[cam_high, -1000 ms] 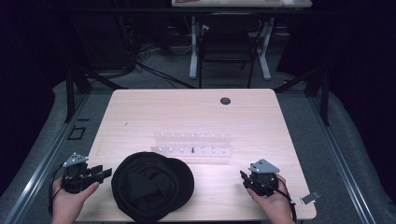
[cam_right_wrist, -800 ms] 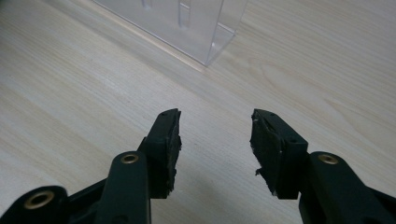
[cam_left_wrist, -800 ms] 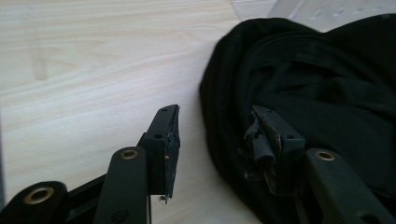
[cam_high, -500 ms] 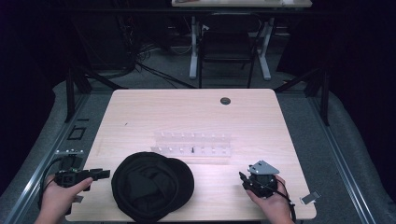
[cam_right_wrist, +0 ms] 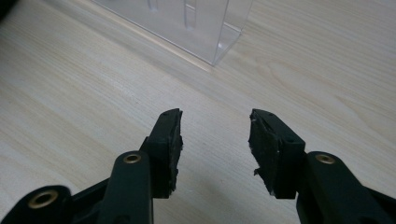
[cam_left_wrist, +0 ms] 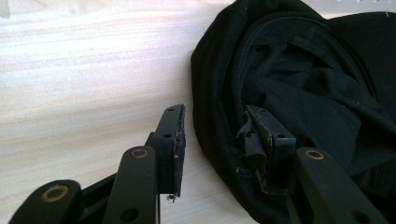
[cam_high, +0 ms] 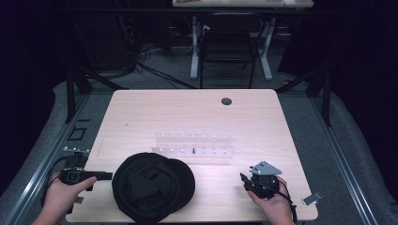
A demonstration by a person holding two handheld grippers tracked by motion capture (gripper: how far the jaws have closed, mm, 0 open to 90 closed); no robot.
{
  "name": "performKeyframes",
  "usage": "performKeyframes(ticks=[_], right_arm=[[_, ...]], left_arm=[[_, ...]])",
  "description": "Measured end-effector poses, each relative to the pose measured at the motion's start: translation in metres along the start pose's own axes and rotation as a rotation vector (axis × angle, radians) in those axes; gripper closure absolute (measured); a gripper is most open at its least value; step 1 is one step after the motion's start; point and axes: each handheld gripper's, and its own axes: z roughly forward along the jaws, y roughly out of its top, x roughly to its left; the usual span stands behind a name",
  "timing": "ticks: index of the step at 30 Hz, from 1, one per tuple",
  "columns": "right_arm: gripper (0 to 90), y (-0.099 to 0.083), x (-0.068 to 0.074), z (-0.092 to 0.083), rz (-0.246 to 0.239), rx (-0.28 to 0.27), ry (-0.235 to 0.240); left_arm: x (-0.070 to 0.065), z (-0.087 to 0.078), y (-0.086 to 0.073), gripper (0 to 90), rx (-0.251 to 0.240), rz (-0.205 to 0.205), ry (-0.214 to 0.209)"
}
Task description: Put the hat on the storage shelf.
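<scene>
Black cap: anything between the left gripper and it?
Nothing visible. The left gripper is at the edge of the black cap; its jaws have just been closing, one outside the rim, one over the fabric, not yet clamped.

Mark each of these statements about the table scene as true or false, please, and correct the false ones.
1. The black cap lies near the table's front edge, in front of the clear plastic rack. True.
2. The left tool has one jaw outside the cap's edge and one inside it. True; the left gripper view shows the fabric rim between the jaws, which have just been closing, and the outer pad is not yet on it.
3. The right tool holds the rack. False; its jaws are open over bare wood, the rack farther ahead.
4. The cap sits on top of the rack. False; it lies on the table.
</scene>
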Motion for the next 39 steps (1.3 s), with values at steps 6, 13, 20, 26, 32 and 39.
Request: performKeyframes(ticks=[6, 13, 20, 26, 32, 39], right_arm=[[53.6, -0.001, -0.001, 0.001, 0.012, -0.005, 0.014], [53.6, -0.001, -0.002, 0.000, 0.019, -0.014, 0.020], [53.6, -0.001, -0.004, 0.000, 0.024, -0.010, 0.024], [53.6, -0.001, -0.004, 0.000, 0.025, -0.008, 0.025], [53.3, -0.001, -0.005, 0.000, 0.031, -0.005, 0.024], [53.3, -0.002, -0.005, 0.000, 0.044, -0.022, 0.030]], left_arm=[[0.001, 0.004, -0.001, 59.2, 0.024, -0.042, -0.027], [0.005, 0.006, -0.002, 59.2, 0.051, -0.079, -0.032], [0.006, 0.014, -0.005, 60.0, 0.077, -0.108, -0.023], [0.005, 0.018, -0.004, 61.5, 0.094, -0.110, -0.021], [0.005, 0.022, -0.003, 63.8, 0.115, -0.126, -0.029], [0.001, 0.030, -0.001, 66.2, 0.146, -0.126, -0.013]])
